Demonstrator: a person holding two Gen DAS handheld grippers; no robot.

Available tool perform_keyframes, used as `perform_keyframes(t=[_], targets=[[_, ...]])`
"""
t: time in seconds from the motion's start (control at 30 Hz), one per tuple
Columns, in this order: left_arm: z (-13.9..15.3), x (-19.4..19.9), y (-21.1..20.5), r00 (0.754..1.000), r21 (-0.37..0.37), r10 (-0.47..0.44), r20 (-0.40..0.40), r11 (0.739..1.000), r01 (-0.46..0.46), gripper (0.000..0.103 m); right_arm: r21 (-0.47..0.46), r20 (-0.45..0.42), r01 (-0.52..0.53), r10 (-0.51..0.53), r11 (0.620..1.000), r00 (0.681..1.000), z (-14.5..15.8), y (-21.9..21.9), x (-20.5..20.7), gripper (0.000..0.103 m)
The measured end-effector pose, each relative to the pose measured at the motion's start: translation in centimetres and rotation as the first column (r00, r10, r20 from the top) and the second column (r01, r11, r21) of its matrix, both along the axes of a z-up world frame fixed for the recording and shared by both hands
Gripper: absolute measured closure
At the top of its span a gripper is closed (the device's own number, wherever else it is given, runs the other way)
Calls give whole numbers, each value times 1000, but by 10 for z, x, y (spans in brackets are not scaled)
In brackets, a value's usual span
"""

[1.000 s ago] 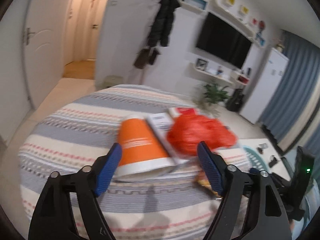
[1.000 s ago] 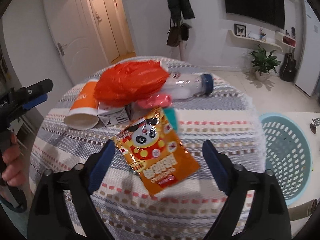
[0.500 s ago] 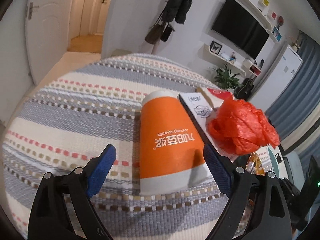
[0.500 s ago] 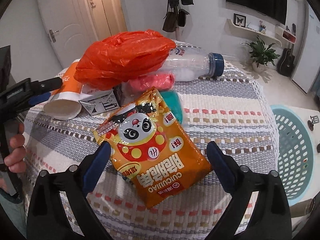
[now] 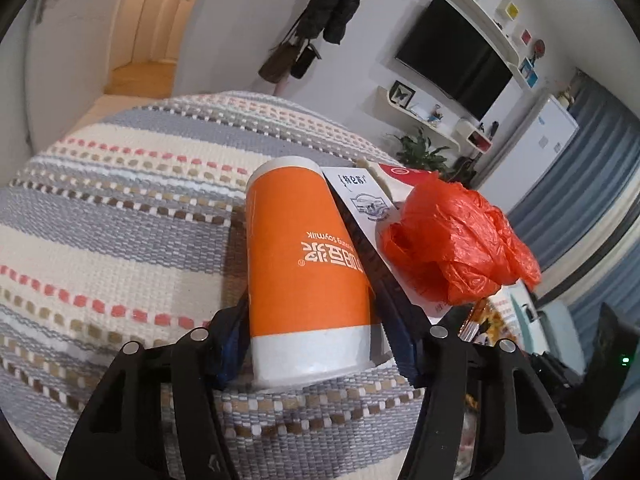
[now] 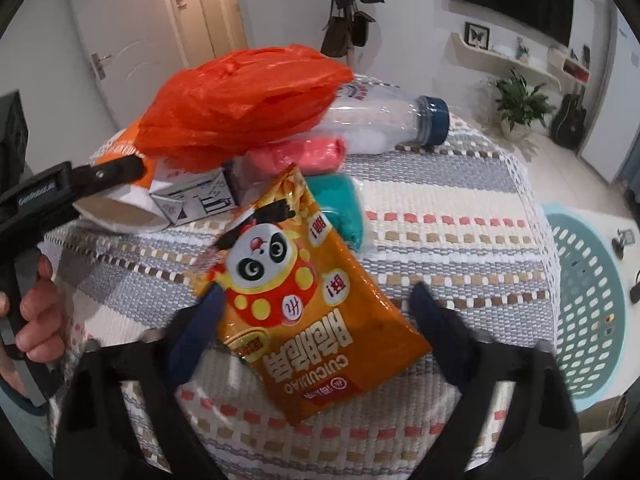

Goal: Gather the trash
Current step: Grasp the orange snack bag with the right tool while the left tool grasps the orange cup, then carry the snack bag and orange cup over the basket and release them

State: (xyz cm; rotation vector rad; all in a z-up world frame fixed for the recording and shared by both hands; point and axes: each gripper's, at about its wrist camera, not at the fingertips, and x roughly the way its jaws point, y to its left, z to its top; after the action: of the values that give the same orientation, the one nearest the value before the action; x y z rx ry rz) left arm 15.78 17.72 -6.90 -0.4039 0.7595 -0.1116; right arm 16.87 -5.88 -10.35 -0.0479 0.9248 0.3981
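An orange paper cup lies on its side on the striped tablecloth. My left gripper has closed on the cup near its rim, one finger on each side. In the right wrist view the cup shows at the left, with the left gripper's finger across it. An orange panda snack bag lies flat between the fingers of my open right gripper, which straddle it without clamping. A crumpled orange plastic bag sits on a small white box.
A clear plastic bottle with a blue cap lies behind the plastic bag, with pink and teal wrapped items beside it. A light teal laundry basket stands on the floor right of the table. Walls and doors lie beyond.
Both grippers moved forward over their items. The left fingers closed in onto the orange cup. The right fingers came down around the snack bag and stay wide.
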Motion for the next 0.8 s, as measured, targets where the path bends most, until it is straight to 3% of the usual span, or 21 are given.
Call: perform_keyframes(t=[0.07,0.1,0.13,0.23,0.47,0.8], targets=[[2,-5,-3,1000,20,-1,17,1000,1,47,-3,12,-17,17,1000,1000,1,3,-4,54],[3,-7,-4,1000,32,0,24,999,-1,48,4,23,-29,28,1000,999,3,2,-8,72],[6,-10,-6,999,58,7,34,998,-9,48,23,29,-45,44,999,999,5,1,-11,80],[13,-18,-10,998,98,9,58,995,-14,52,57,84,-68,63,996,994,14,-4,-21,93],[39,-49,-28,992,168,-2,123,986,-19,54,126,203,-109,82,986,976,39,-10,-41,99],[98,-76,-59,962,178,-62,266,984,14,54,145,332,-61,10,988,943,86,-31,-57,99]])
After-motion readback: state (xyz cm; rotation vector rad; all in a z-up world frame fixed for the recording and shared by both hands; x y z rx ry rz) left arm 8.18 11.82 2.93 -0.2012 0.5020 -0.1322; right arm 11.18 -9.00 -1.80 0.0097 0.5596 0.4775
